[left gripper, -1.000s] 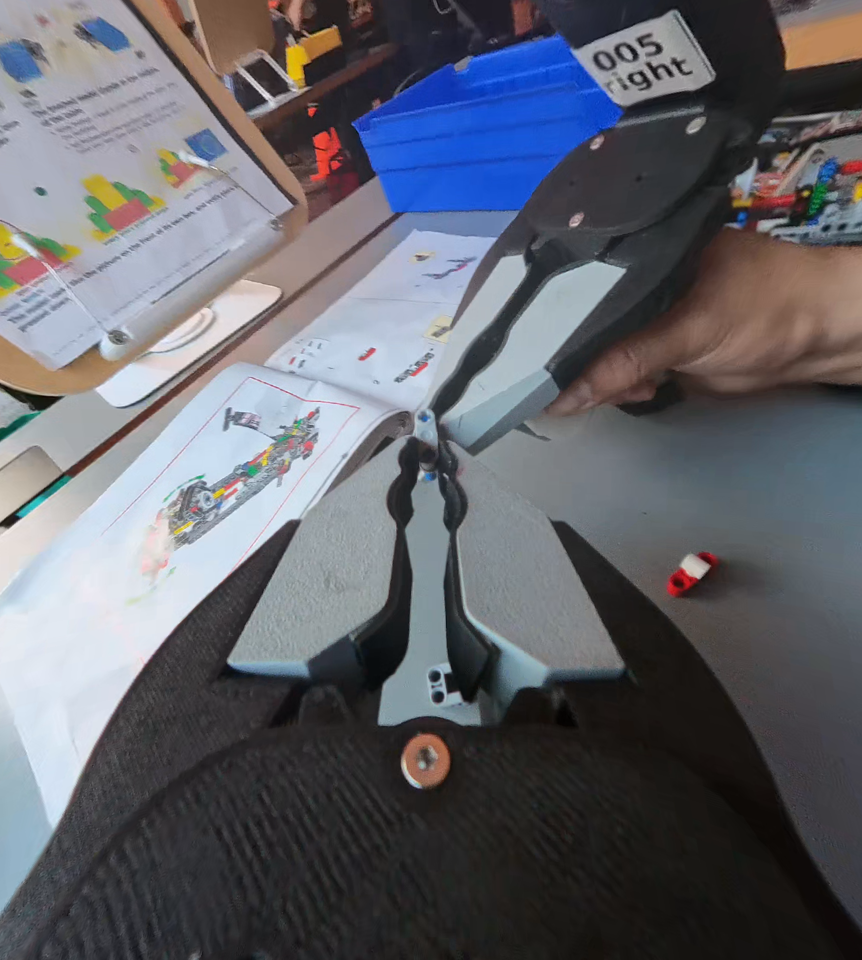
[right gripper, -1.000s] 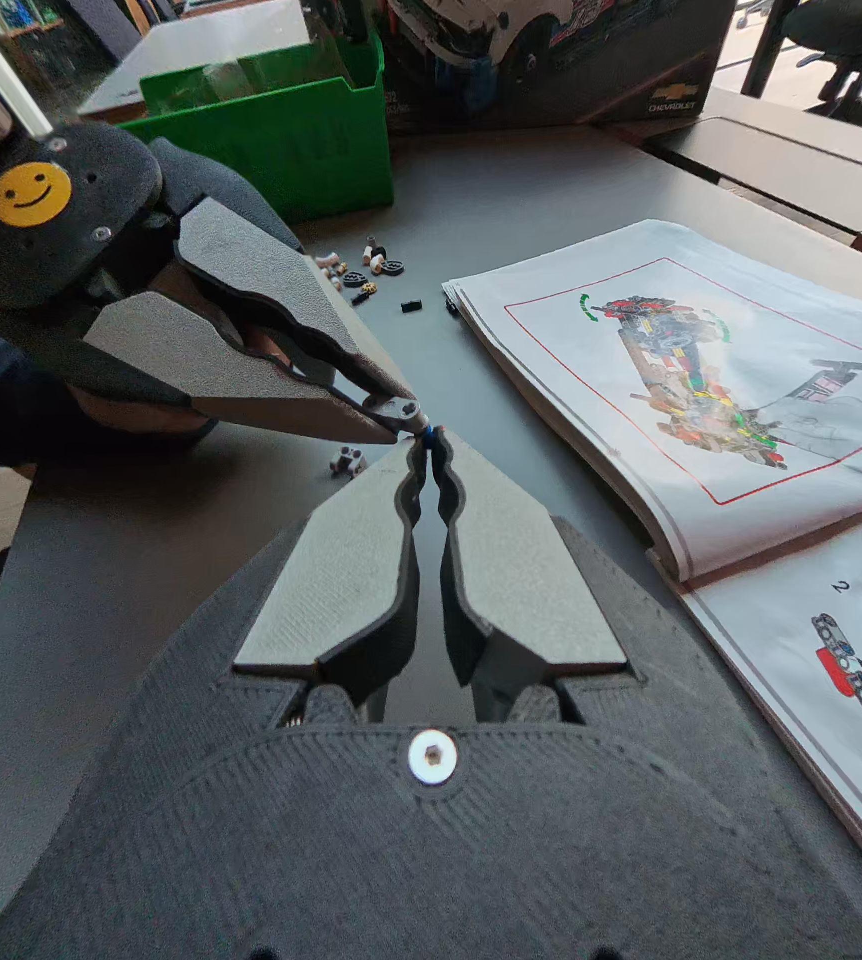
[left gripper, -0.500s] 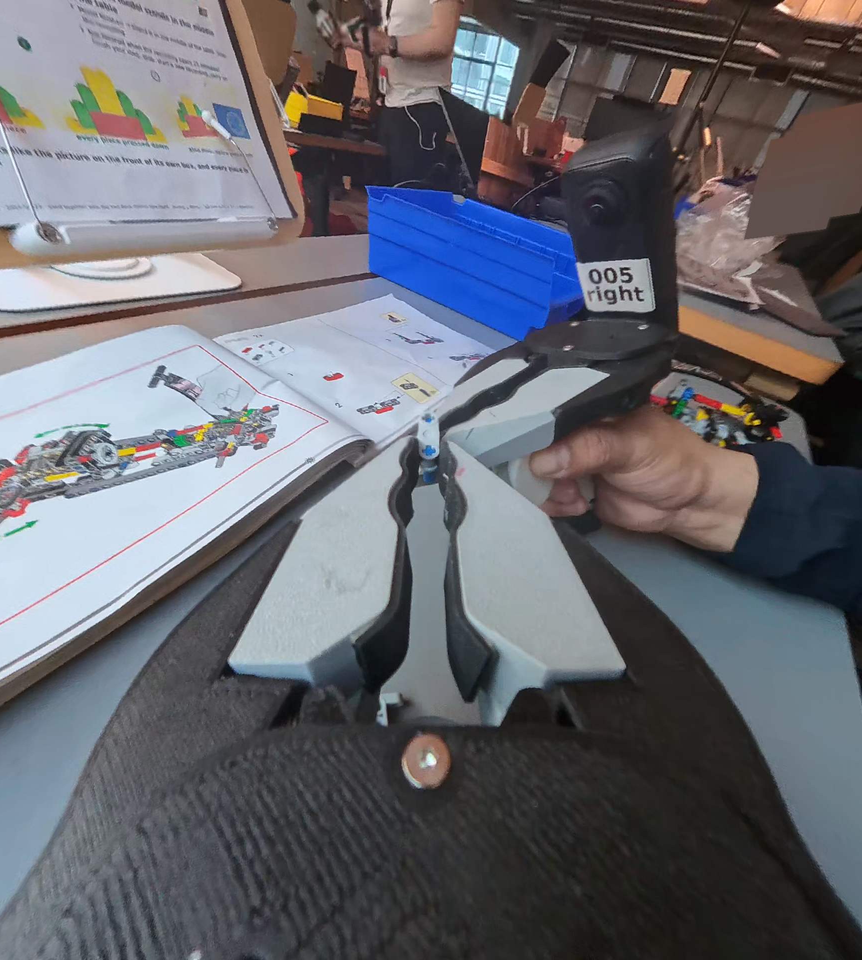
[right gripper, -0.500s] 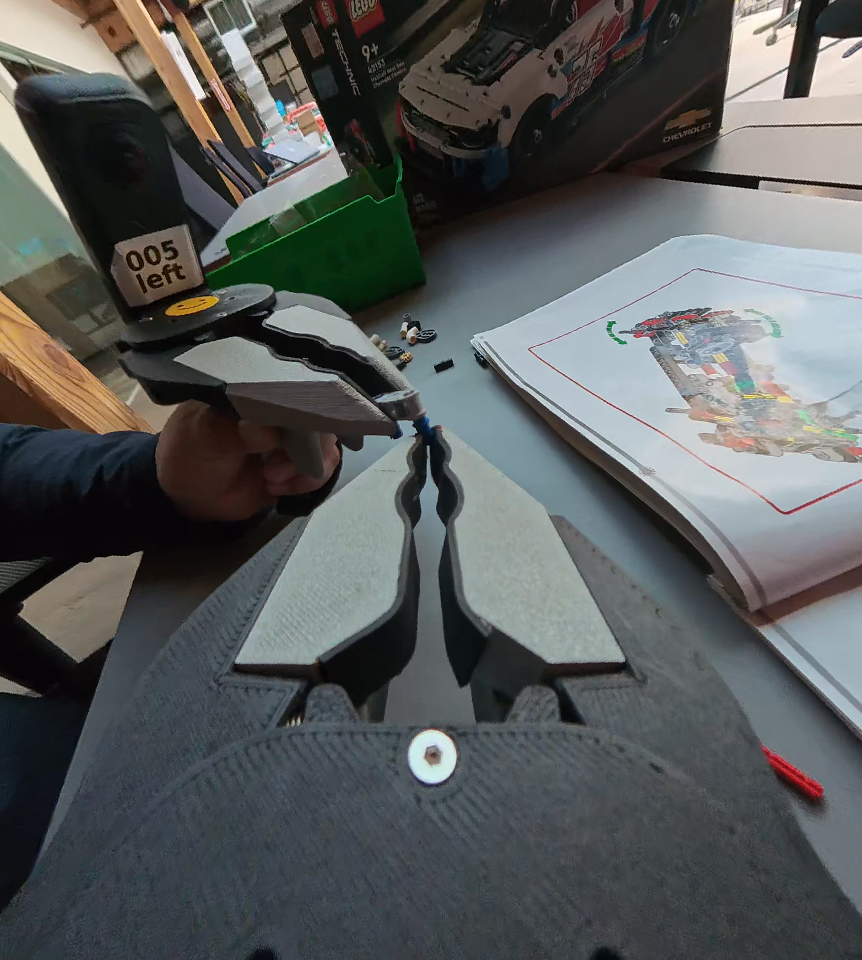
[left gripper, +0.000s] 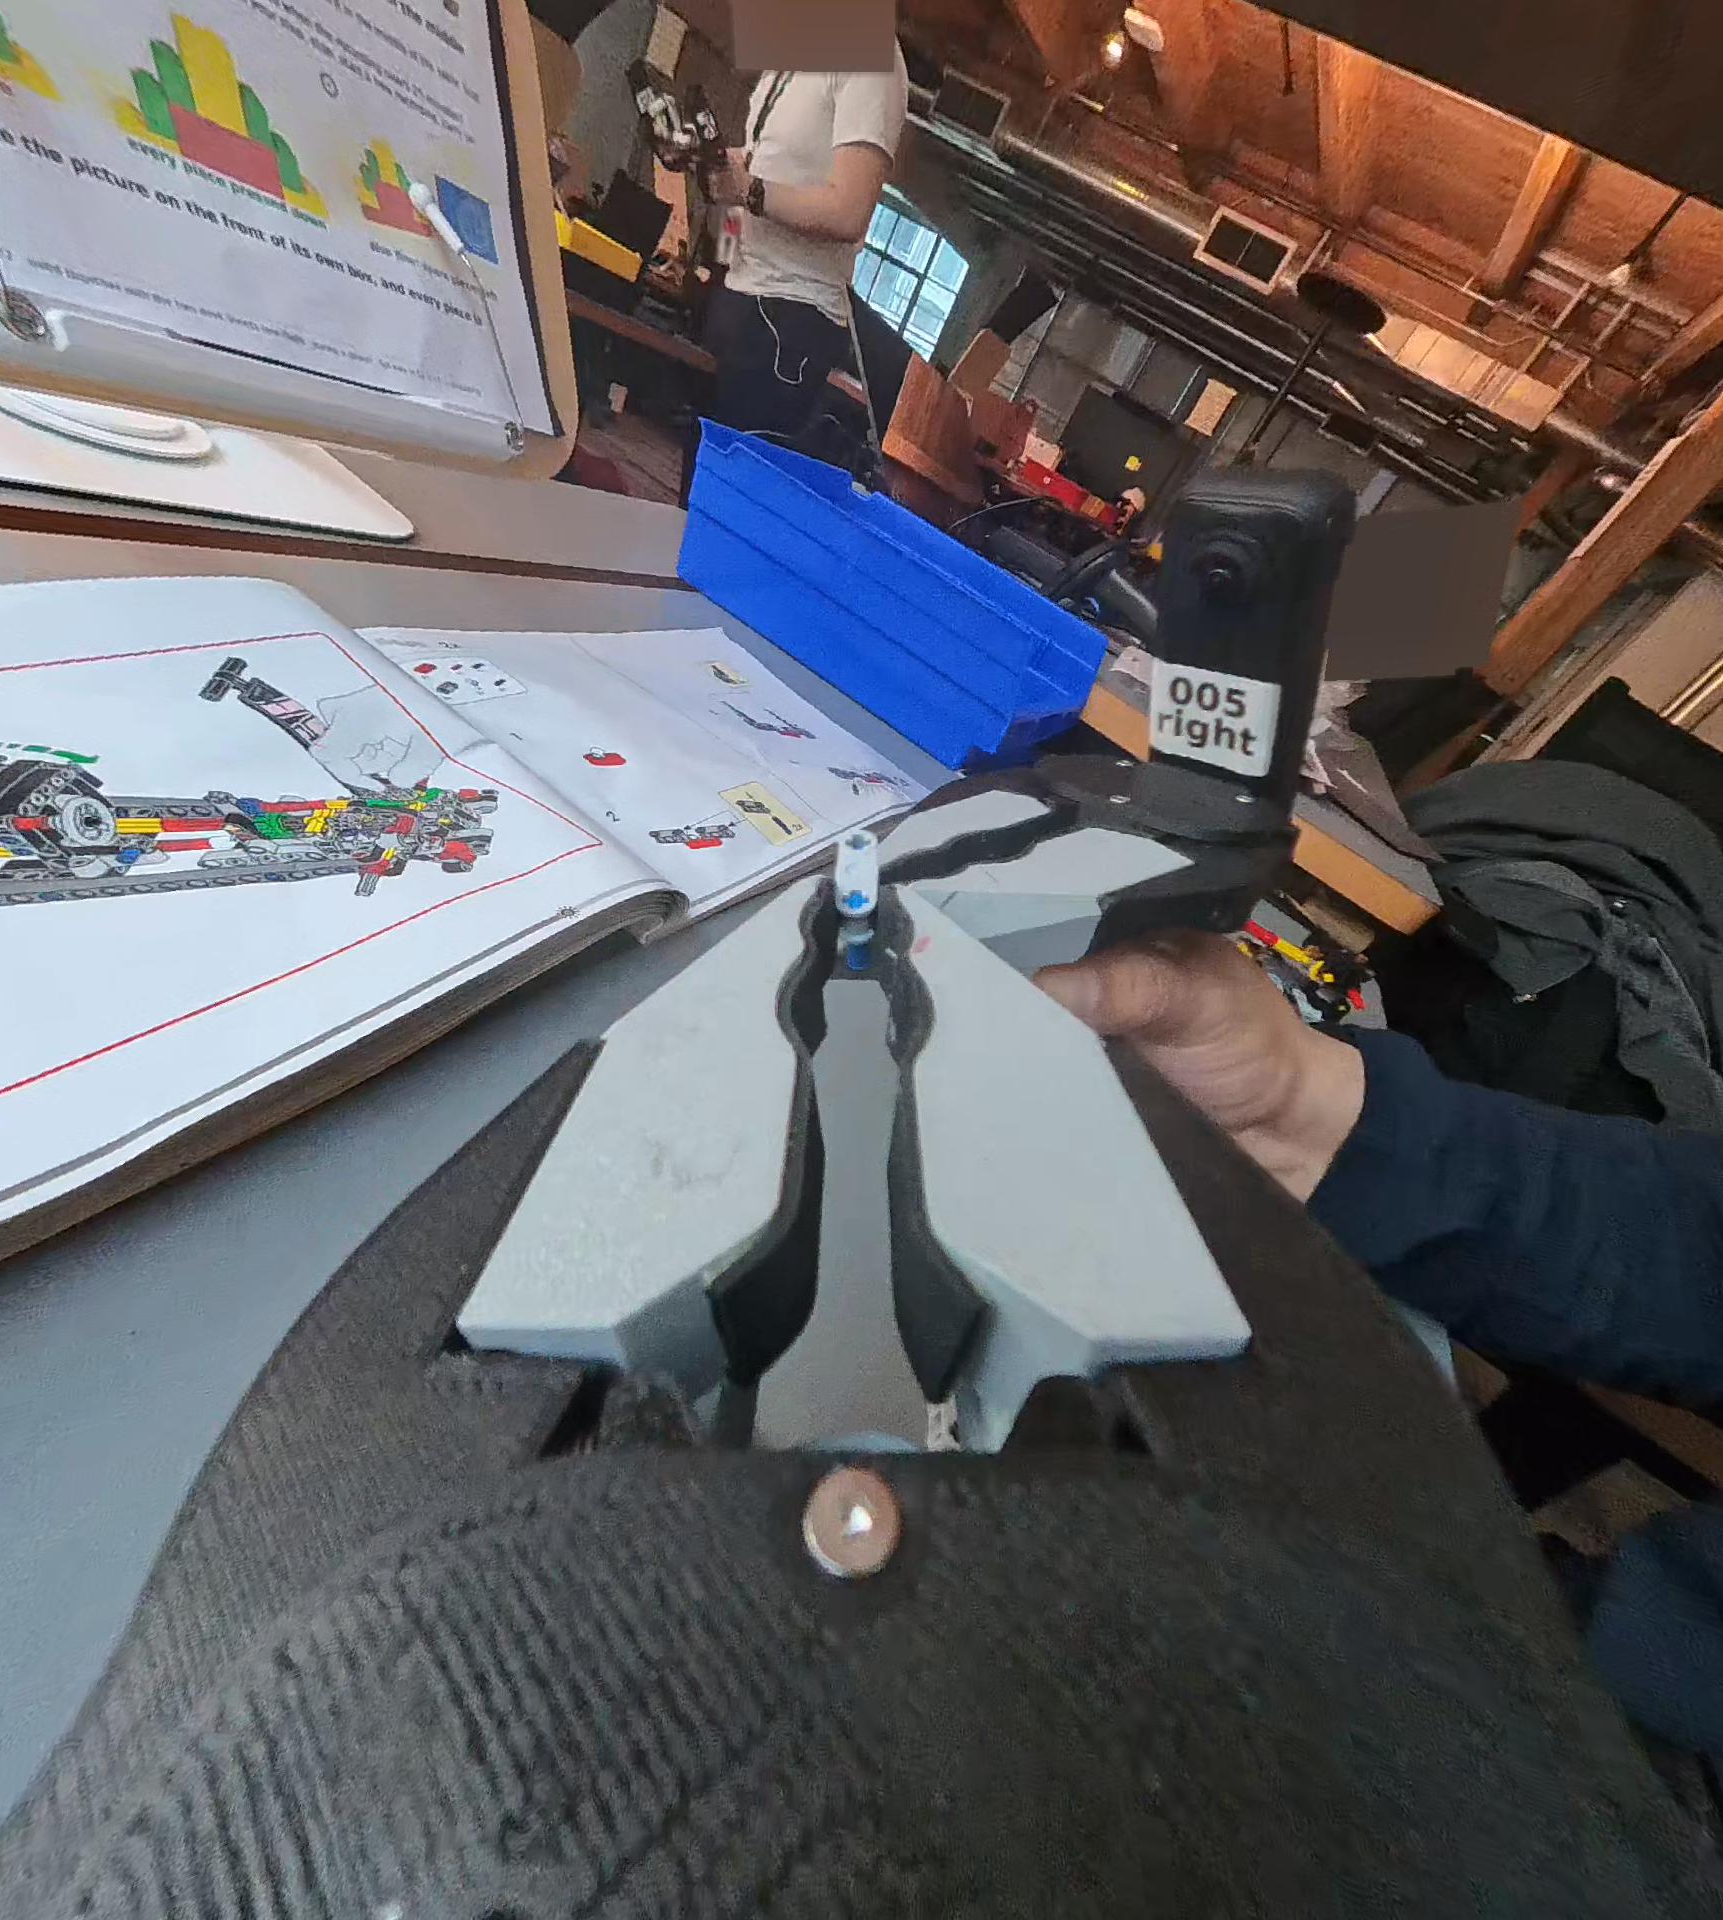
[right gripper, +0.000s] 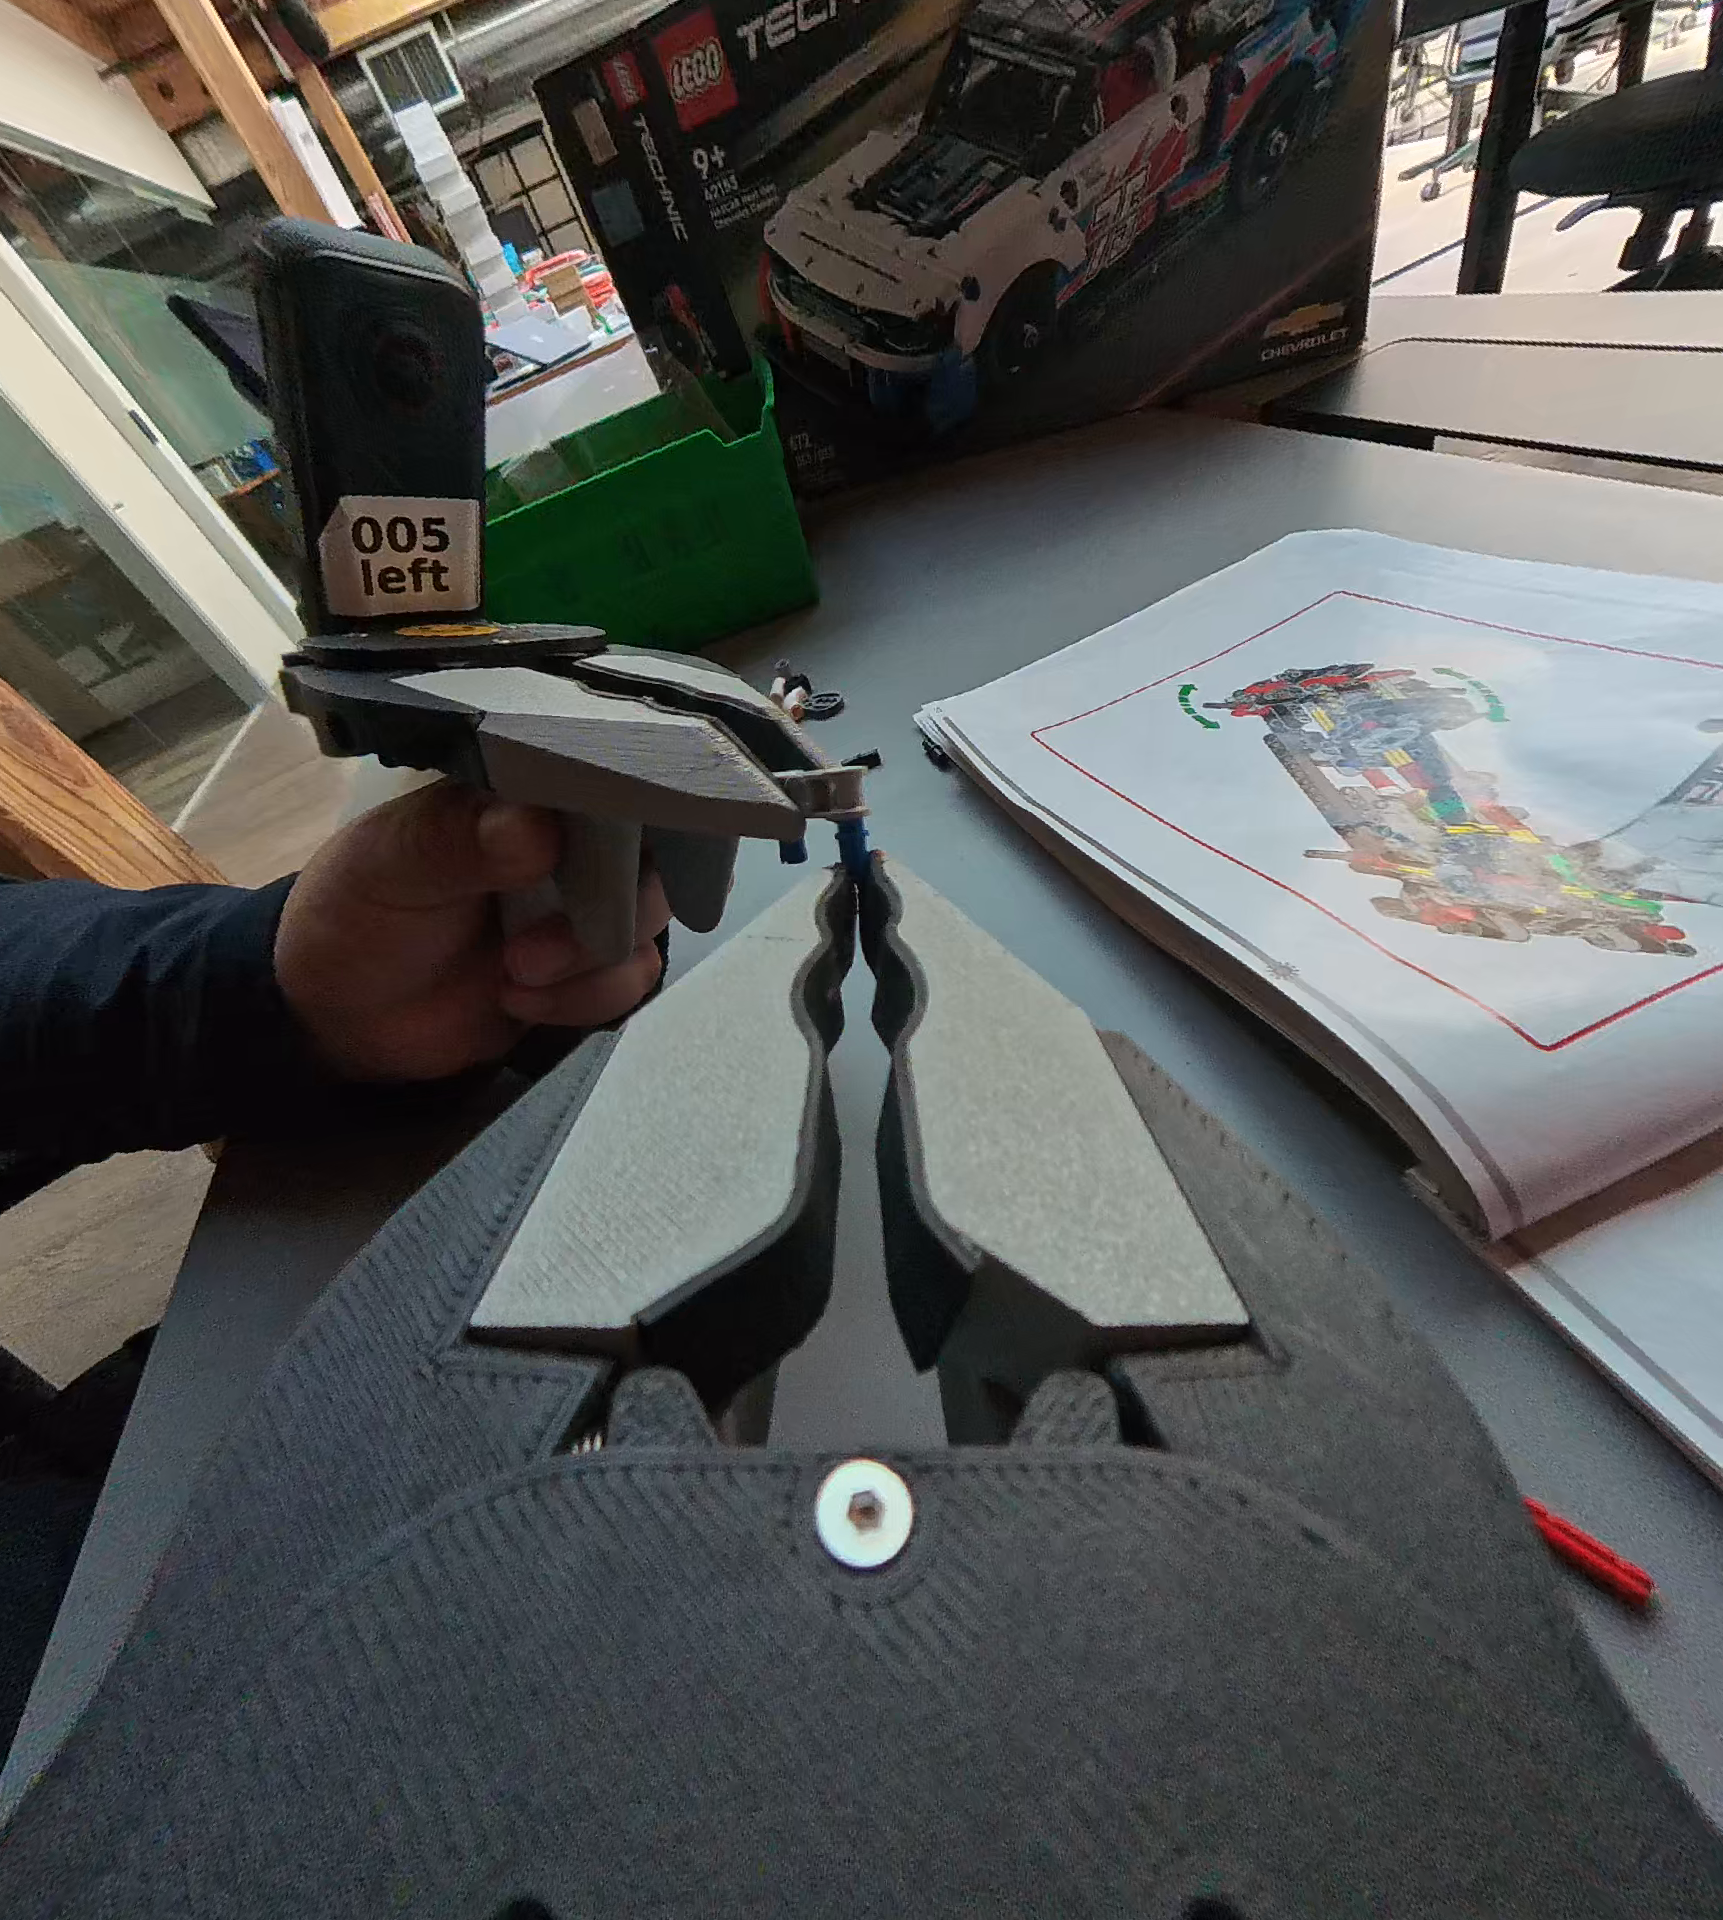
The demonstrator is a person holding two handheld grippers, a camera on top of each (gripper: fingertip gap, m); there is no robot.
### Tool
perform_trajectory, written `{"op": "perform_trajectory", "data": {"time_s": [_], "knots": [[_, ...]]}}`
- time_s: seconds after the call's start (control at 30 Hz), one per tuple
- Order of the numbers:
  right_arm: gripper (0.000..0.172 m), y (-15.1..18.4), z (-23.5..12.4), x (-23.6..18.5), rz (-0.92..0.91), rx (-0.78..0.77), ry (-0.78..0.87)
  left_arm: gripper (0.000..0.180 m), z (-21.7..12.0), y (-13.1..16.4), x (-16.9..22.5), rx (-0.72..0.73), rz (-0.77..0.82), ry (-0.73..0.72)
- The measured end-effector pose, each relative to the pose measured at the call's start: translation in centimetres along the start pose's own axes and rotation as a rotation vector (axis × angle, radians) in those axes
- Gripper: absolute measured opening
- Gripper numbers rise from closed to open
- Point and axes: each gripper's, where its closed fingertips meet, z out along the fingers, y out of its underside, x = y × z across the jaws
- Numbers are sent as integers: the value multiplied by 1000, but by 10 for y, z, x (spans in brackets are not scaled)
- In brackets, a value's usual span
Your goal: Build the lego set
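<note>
Left gripper (left gripper: 855, 920) clamped on a small light-grey beam (left gripper: 855, 871) standing upright, blue pin (left gripper: 853, 940) at its lower end. Right gripper (left gripper: 898, 868) comes in from 2 o'clock, tips just beside the beam; contact unclear. Hand (left gripper: 1200, 1039) holds it at 3. Open manual (left gripper: 265, 831) at 9–10, blue bin (left gripper: 878, 603) at 12, page stand (left gripper: 213, 208) at 11.

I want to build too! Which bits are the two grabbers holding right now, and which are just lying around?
In the grabbers:
left gripper: pinches a small grey piece
right gripper: pinches a blue pin, right under that piece

Lying about on the table:
open instruction book
red pin
small loose parts
green bin
blue bin
car-set box
</note>
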Motion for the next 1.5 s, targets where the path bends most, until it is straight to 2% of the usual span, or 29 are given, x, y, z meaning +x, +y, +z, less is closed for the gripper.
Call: {"op": "perform_trajectory", "data": {"time_s": [0.17, 0.27, 0.47, 0.57, 0.63, 0.73, 0.8, 1.0, 1.07, 1.27, 1.5], "knots": [[0, 0, 1, 0, -19, 8, 12, 4, -1, -1, -1, 9, -24, 11], [0, 0, 1, 0, -26, 5, 20, 4, -1, 0, -2, 31, -107, 40], [0, 5, 3, 7, -193, -59, 126, 4, -1, 3, -8, 57, -276, 99], [0, 5, 3, 9, -290, -82, 186, 4, -2, 2, -10, 65, -287, 100], [0, 4, 2, 9, -320, -80, 206, 5, 0, 2, -7, 42, -222, 96], [0, -5, -4, 5, -207, -12, 123, 5, 3, 0, 2, 18, -71, 71], [1, -5, -7, 3, -167, -3, 84, 5, 4, 0, 6, 16, -72, 84], [16, -4, -13, 10, -222, -30, 145, 5, 9, 7, 9, -9, -97, 122], [1, -1, -13, 5, -277, -49, 118, 5, 11, 10, 10, -20, -102, 128], [0, 1, -17, 8, -439, -107, 209, 5, 15, 15, 10, -52, -122, 144], [0, 12, -17, 13, -525, -259, 269, 6, 18, 23, 7, -145, 14, 120]]}}
